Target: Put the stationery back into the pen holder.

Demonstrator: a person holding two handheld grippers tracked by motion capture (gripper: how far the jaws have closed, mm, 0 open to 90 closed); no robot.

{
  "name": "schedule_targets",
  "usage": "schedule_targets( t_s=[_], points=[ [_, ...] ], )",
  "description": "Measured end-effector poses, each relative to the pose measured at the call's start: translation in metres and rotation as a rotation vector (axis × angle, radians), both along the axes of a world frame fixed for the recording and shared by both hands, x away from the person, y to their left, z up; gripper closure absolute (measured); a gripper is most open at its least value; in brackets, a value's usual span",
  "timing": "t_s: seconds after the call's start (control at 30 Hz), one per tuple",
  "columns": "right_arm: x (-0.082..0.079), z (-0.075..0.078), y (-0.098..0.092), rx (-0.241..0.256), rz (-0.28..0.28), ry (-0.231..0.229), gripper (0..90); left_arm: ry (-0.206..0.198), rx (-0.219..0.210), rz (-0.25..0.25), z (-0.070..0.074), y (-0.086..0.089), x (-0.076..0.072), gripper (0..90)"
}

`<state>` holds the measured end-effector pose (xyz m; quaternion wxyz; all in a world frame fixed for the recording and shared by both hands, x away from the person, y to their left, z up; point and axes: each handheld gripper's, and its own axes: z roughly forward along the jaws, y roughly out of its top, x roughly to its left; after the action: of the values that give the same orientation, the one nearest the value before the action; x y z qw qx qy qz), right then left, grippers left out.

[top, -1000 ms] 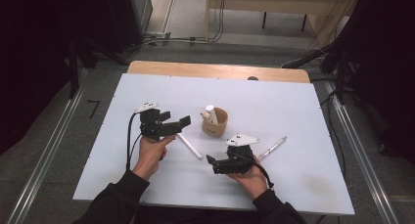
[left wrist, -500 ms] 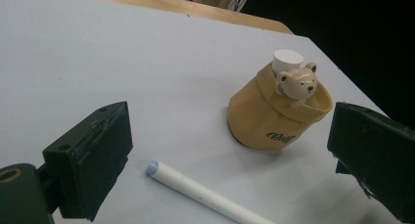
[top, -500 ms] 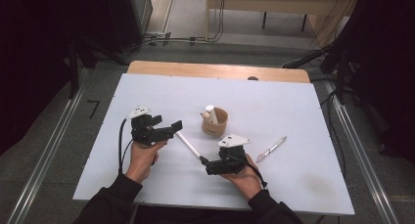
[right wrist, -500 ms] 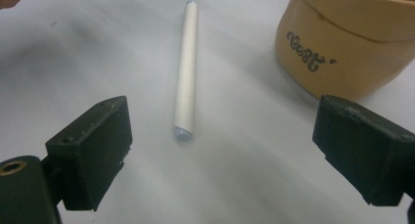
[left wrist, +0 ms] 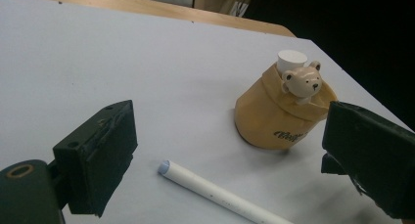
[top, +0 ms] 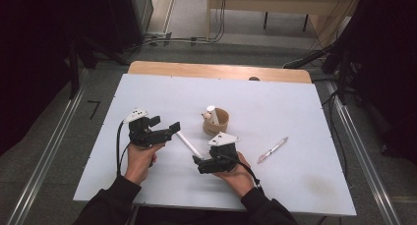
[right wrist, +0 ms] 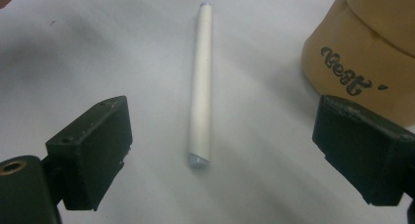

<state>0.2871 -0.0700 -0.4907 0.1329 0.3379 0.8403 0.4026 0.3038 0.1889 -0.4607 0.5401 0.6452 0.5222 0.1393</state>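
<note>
A white pen [top: 189, 144] lies flat on the white table [top: 295, 102], between my two grippers. My left gripper [top: 164, 126] is open just left of the pen's far end, and the pen [left wrist: 215, 194] lies between and below its jaws. My right gripper [top: 199, 165] is open at the pen's near end, with the pen [right wrist: 201, 82] running away from the gap between its jaws. A tan holder [top: 216, 122] with a small bear figure [left wrist: 301, 84] and a white cylinder [left wrist: 291, 61] stands upright just beyond the pen. Neither gripper touches anything.
A second, clear pen [top: 272, 150] lies to the right of my right hand. The tan holder [right wrist: 372, 57] stands close to the right gripper's right jaw. A wooden strip [top: 216, 70] borders the table's far edge.
My left gripper has drawn back to the left, uncovering the white pen's far end. My right gripper has slid left toward the pen's near end. The pen has stayed put.
</note>
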Motion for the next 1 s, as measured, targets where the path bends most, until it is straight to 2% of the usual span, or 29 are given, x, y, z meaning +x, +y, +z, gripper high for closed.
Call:
schedule_targets(
  t_s=[0.23,0.37,0.67,0.87,1.0],
  points=[
    [0.005,-0.001,0.010,0.002,-0.001,-0.004,6.7,-0.006,-0.025,-0.011,-0.002,0.003,0.002,9.8],
    [0.009,-0.002,0.016,-0.004,-0.001,-0.003,7.1,-0.006,-0.024,-0.003,-0.002,0.006,0.002,10.2],
    [0.013,-0.007,0.026,-0.008,-0.003,-0.027,13.9,0.007,-0.023,-0.005,-0.004,0.006,0.004,10.1],
    [0.019,-0.009,0.033,-0.008,0.008,-0.038,23.0,0.014,-0.028,-0.006,-0.004,0.007,0.005,10.2],
    [0.022,-0.012,0.037,0.013,0.017,-0.043,29.0,0.018,-0.033,-0.002,-0.005,0.008,0.005,10.1]
  ],
)
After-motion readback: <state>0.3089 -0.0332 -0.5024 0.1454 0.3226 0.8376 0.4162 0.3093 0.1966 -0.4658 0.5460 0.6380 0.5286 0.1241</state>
